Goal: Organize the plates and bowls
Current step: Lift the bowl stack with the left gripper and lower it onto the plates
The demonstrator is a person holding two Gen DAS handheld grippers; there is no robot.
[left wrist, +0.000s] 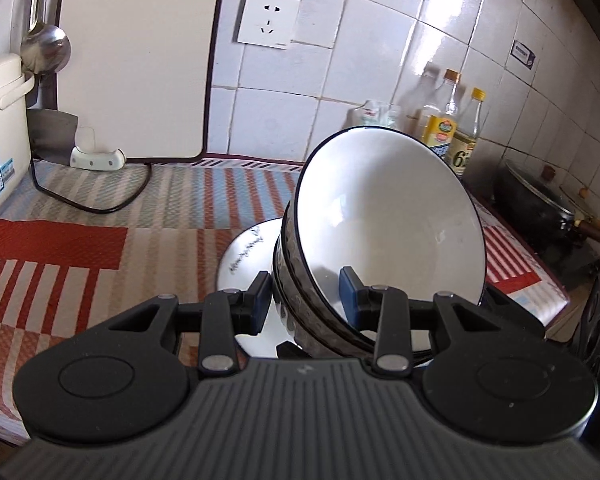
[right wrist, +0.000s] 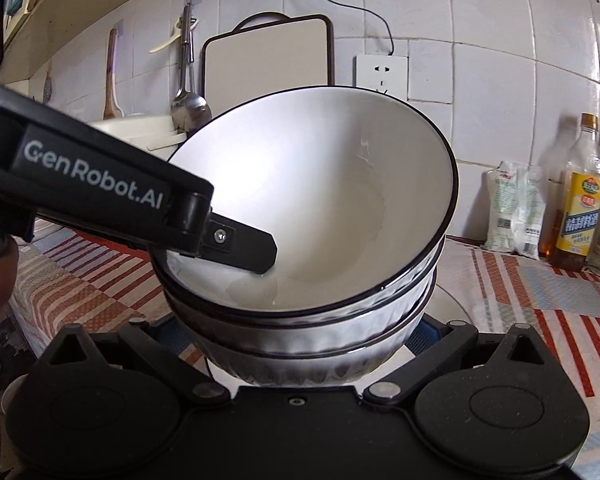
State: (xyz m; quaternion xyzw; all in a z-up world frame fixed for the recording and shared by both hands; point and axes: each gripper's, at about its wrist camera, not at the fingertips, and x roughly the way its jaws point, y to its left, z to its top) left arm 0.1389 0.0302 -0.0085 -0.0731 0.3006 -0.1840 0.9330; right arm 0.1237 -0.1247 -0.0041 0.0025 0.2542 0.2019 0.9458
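A stack of white bowls with dark rims and ribbed silvery outsides is tilted over a white plate on the striped cloth. My left gripper is shut on the near rim of the stack, one finger inside the top bowl and one outside. In the right wrist view the same stack fills the middle, with the left gripper's finger reaching into the top bowl. My right gripper stands open around the lower part of the stack; its fingertips are mostly hidden behind the bowls.
A cutting board leans on the tiled wall beside a hanging ladle and a white rice cooker. Oil bottles and a dark wok stand at the right. A power cord lies on the cloth.
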